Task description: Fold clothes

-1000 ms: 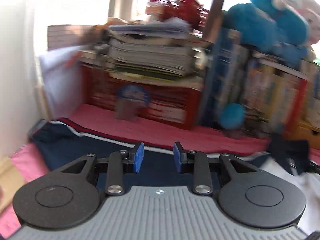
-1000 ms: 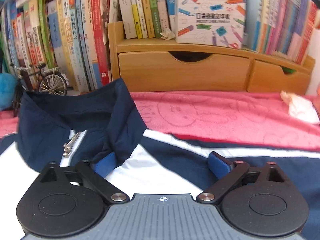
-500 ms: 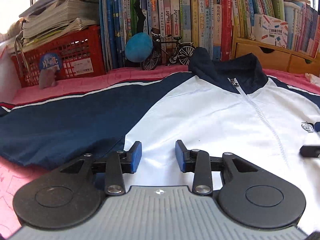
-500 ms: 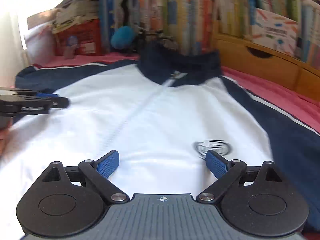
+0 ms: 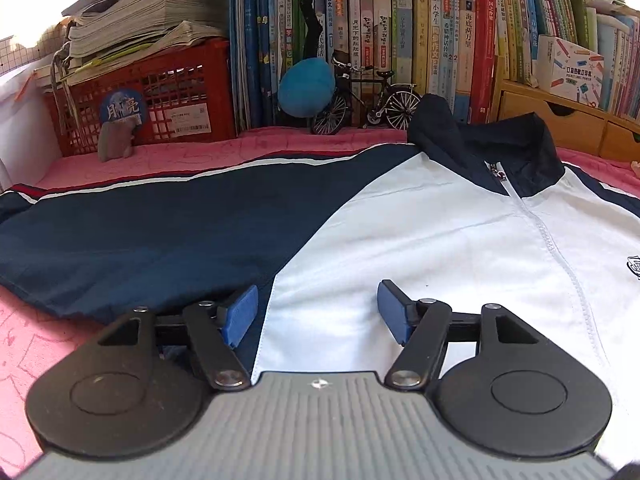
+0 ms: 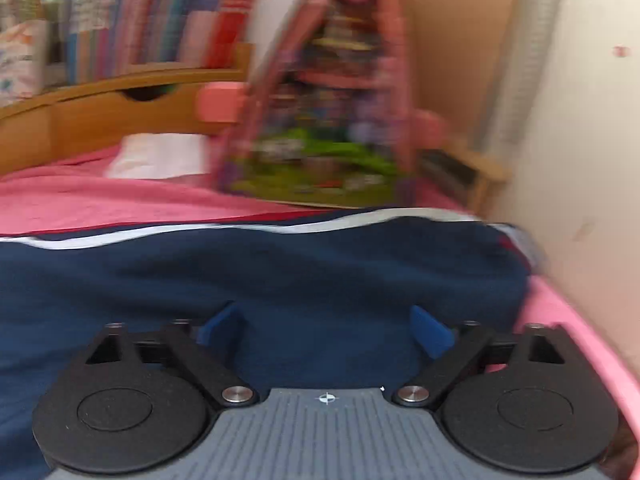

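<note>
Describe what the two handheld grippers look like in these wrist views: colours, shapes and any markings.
The left gripper and right gripper look alike: a grey ribbed body bearing a small white crosshair mark, two round black discs at the sides, and black linkage arms with silver pivot screws. Each finger ends in a blue pad. No cables, hands or sleeves are in view.

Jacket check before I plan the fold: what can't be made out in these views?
- Jacket hem: left wrist view, hidden under the left gripper.
- Chest badge: cut by the right edge.
- Right sleeve cuff: right wrist view, motion-blurred.
- Whether either gripper touches cloth: unclear.
</note>
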A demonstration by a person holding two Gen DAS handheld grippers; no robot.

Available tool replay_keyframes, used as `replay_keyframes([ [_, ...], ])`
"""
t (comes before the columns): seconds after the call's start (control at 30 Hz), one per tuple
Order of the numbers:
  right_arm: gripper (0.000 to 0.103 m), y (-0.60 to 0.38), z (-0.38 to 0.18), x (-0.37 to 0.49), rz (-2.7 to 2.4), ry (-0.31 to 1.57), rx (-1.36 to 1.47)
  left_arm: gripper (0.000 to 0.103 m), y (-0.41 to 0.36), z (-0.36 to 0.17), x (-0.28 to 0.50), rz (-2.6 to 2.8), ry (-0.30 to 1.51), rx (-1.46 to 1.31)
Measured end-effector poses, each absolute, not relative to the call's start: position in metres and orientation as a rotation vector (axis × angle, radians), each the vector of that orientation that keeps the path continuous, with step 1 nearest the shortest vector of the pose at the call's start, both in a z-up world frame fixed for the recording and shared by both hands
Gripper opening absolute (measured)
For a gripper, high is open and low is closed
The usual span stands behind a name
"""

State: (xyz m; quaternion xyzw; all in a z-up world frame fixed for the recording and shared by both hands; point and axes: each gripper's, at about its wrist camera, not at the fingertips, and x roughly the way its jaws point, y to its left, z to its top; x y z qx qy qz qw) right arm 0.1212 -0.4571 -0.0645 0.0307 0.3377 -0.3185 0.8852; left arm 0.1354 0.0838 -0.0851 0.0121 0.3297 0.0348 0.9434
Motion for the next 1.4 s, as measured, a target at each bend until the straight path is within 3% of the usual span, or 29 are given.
replay_keyframes([
  [0.23,0.083,-0.372,-0.003,0.022,-0.186,0.479,0.049,0.063,0.084,-0.056,0.092,0.003,0.629,0.049],
  [0.33,0.092,-0.326,0.007,-0.028,0.002,0.432,0.065,0.07,0.082,-0.046,0.031,-0.072,0.542,-0.002],
  [0.5,0.091,-0.227,-0.026,-0.092,0.206,0.413,0.157,0.073,0.079,-0.06,-0.048,-0.082,0.455,-0.081],
  [0.63,0.089,-0.155,-0.056,-0.102,0.322,0.53,0.167,0.072,0.086,-0.083,-0.059,0.013,0.526,-0.113],
  [0.8,0.089,-0.093,-0.075,-0.127,0.333,0.52,-0.087,0.076,0.085,-0.095,-0.069,0.059,0.481,0.053],
  [1.07,0.098,-0.184,-0.087,-0.126,0.046,0.458,-0.101,0.092,0.126,-0.1,-0.078,0.126,0.469,0.014],
  [1.23,0.099,-0.268,-0.086,-0.122,-0.311,0.458,-0.087,0.094,0.139,-0.091,-0.081,0.143,0.497,0.039],
  [1.27,0.095,-0.276,-0.083,-0.122,-0.352,0.468,-0.103,0.088,0.137,-0.085,-0.081,0.147,0.511,0.045],
  [1.3,0.079,-0.277,-0.08,-0.123,-0.384,0.47,-0.123,0.081,0.134,-0.078,-0.082,0.136,0.502,0.046],
  [1.4,0.075,-0.263,-0.066,-0.135,-0.322,0.415,-0.096,0.079,0.118,-0.067,-0.088,0.054,0.441,0.002],
])
